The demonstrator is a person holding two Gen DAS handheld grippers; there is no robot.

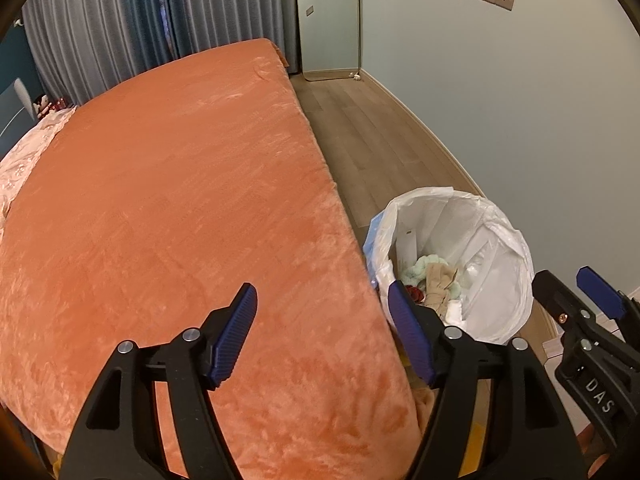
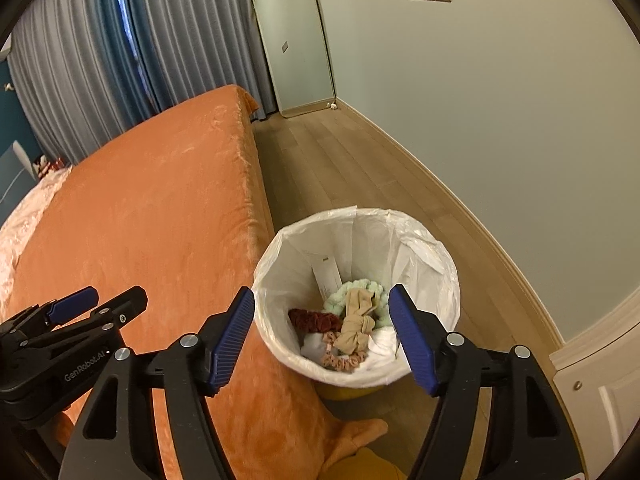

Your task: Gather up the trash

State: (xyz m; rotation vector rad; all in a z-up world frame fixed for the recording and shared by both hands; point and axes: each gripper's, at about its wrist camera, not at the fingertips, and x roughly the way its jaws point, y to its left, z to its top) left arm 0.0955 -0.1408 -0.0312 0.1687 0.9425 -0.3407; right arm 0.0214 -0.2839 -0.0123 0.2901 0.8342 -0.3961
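Orange plush bedspread [image 1: 180, 220] covers the bed, and beside its edge on the wooden floor [image 2: 340, 160] stands the trash bin [image 2: 448, 280], lined with a white plastic bag. Inside lie the collected items: a mint-green knitted piece [image 2: 340, 298], a knotted beige stocking [image 2: 356, 326], a dark red scrunchie [image 2: 310, 318], a pink scrunchie [image 2: 344, 360], white tissue [image 2: 314, 346] and a long white paper slip [image 2: 328, 272]. Right gripper [image 2: 322, 336] hangs directly above the bin mouth with its jaws wide apart and nothing between them; left gripper [image 1: 322, 334] hovers over the bed's edge, jaws likewise apart and empty. Judged from this, the step in hand is the end of a drop into the bin, and no loose trash shows on the visible bedspread, so the task looks well advanced. The next move calls for scanning the bed and floor for any remaining item, or, if none is left, gathering the bag's rim. Legible writing: "GenRobot.AI" on the left gripper's body as seen from the right wrist, and "DAS" on the right gripper's body as seen from the left wrist; print on the paper slip is too small to read.
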